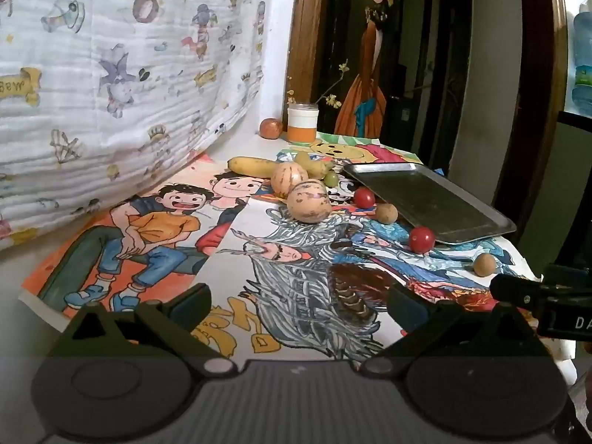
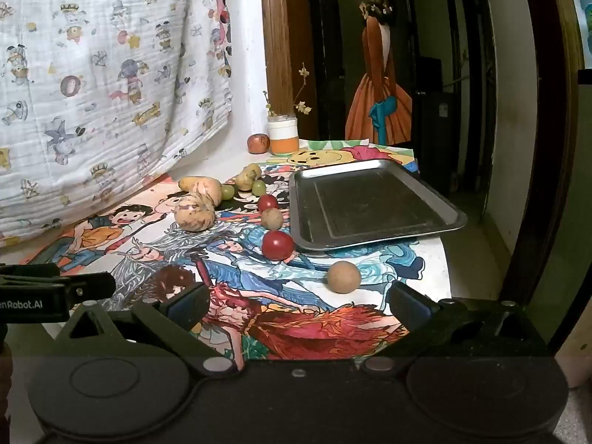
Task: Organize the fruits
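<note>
Both hand-held grippers (image 1: 296,307) (image 2: 296,305) open above fruit-strewn drawings (image 2: 259,273)

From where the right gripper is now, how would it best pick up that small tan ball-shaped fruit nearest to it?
Probably across its widest middle. The tan round fruit is a smooth ball lying alone on the drawings, clear of the red tomato and the metal tray. The open right gripper points straight at it, so coming in from the near side, angled down, with a finger passing each flank, should work.

Cartoon clutter around the bench
A printed cloth (image 1: 111,74) hangs left; cartoon posters (image 2: 259,270) cover the bench; an orange-and-white jar (image 2: 283,135) holds twigs beside a painted door (image 2: 381,74).
</note>
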The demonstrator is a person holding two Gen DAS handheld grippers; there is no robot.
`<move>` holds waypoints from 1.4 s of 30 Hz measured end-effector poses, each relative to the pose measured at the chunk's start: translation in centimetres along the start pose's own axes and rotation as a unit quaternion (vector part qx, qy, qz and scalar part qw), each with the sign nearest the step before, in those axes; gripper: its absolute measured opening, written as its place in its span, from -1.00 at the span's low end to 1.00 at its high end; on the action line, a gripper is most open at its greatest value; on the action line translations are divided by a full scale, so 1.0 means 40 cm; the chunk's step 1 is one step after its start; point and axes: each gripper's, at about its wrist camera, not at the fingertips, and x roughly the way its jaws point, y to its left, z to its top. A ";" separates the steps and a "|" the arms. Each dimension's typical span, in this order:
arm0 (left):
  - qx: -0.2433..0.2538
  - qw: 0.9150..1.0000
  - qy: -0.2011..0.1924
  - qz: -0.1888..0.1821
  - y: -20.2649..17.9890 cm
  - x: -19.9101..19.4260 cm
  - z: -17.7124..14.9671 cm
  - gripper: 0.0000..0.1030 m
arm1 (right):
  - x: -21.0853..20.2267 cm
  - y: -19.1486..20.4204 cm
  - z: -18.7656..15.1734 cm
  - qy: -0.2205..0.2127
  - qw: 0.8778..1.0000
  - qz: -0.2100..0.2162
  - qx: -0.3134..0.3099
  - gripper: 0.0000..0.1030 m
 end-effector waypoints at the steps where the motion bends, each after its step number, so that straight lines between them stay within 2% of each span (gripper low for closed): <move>1: 0.000 1.000 0.000 0.000 0.000 0.000 0.000 1.00 | 0.000 0.000 0.000 0.000 1.000 0.000 0.000 0.99; 15: 0.003 1.000 0.004 0.004 -0.005 0.001 -0.019 1.00 | 0.001 0.000 0.001 0.004 1.000 0.000 0.000 0.99; 42: 0.000 1.000 0.010 0.003 -0.001 0.009 -0.006 1.00 | 0.004 0.001 0.001 0.005 1.000 0.000 0.000 0.99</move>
